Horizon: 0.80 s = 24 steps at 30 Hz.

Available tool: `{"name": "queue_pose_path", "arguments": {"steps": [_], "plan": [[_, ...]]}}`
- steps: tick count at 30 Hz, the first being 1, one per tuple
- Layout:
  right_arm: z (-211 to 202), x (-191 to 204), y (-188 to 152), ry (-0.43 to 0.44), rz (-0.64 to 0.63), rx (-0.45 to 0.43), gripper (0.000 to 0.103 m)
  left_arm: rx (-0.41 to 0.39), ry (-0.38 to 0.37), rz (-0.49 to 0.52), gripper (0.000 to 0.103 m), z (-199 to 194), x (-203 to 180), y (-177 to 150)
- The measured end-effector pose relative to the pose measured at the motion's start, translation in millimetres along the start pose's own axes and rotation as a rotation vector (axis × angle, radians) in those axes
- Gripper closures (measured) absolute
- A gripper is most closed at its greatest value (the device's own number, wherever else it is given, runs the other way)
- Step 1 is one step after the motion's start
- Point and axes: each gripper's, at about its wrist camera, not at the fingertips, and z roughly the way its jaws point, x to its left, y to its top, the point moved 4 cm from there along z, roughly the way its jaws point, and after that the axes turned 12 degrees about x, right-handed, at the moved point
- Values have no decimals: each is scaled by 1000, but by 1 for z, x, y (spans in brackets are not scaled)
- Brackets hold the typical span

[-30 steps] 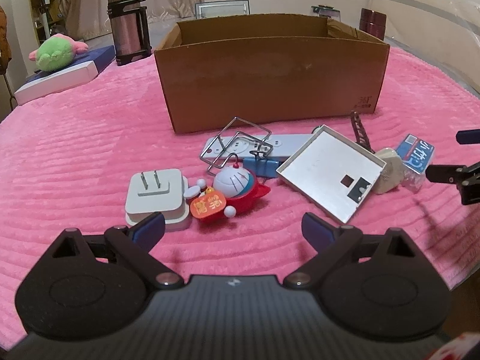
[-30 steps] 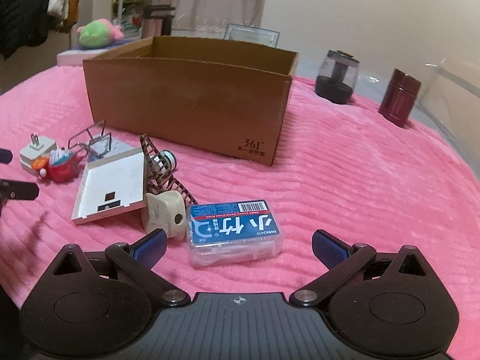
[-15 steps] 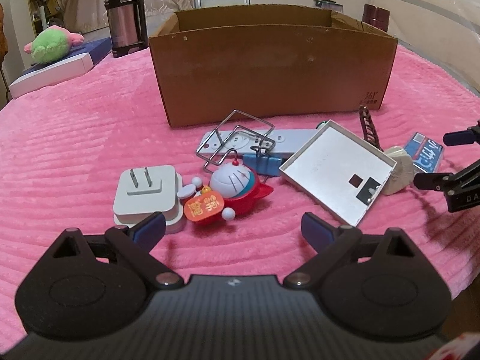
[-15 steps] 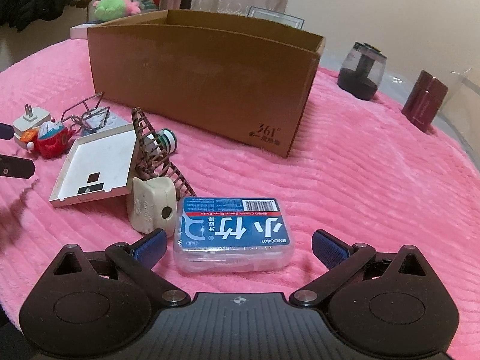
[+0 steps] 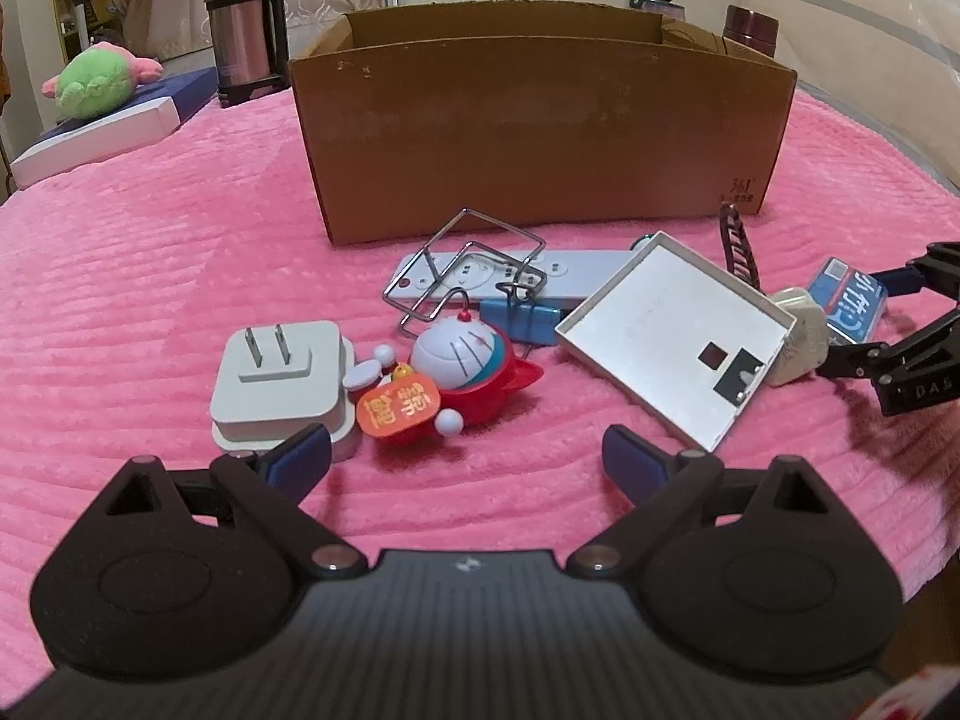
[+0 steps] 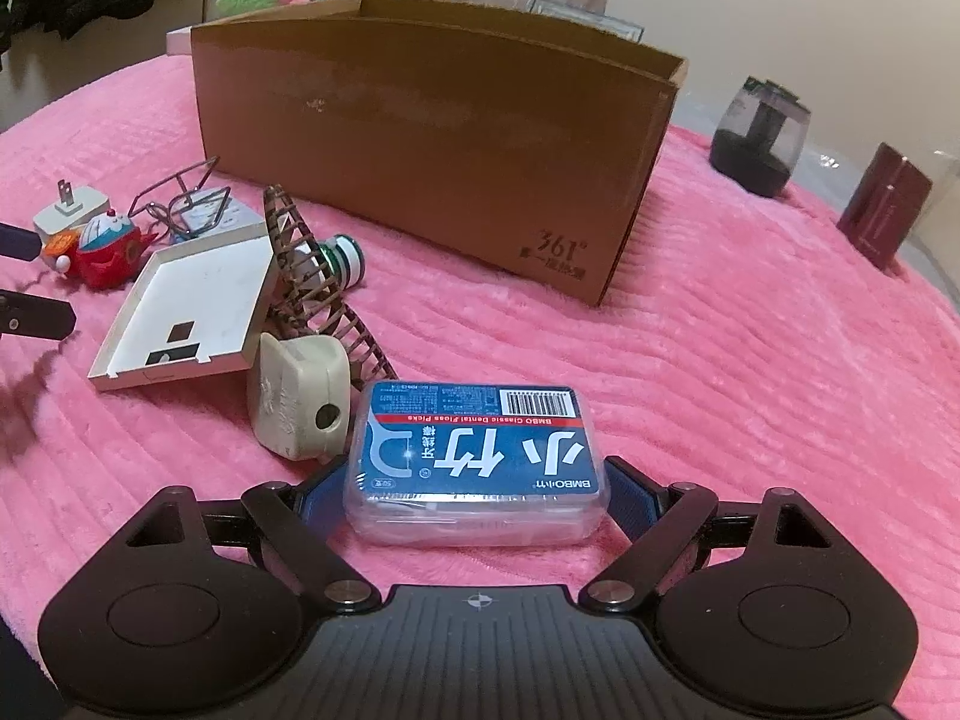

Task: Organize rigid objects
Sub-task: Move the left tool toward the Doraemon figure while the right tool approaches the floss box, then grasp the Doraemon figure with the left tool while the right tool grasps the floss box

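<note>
Warm indoor light, sharp focus, fisheye-bent edges

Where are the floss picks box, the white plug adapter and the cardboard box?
floss picks box [image 6: 480,450]: right wrist view, blue label.
white plug adapter [image 5: 276,384]: left wrist view, top face below the prongs.
cardboard box [image 5: 540,132]: left wrist view, front wall.

The floss box [image 6: 477,459] lies before the cardboard box [image 6: 432,138], right of the plug [image 6: 298,399].

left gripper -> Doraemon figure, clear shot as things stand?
Probably yes. The left gripper is open, and the Doraemon figure lies just ahead of its fingers on the pink blanket. The white plug adapter sits close beside it and may get nudged.
</note>
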Motion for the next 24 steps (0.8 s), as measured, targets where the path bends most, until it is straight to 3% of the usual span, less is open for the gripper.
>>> {"name": "queue_pose_path", "arguments": {"steps": [12, 21, 24], "plan": [[-1, 0, 0, 5, 40, -4, 20, -19, 4, 32, 10, 3, 2, 2], [-17, 2, -4, -30, 88, -45, 20, -47, 39, 65, 24, -5, 3, 3], [-21, 3, -4, -38, 94, -49, 20, -58, 45, 91, 36, -6, 1, 5]]}}
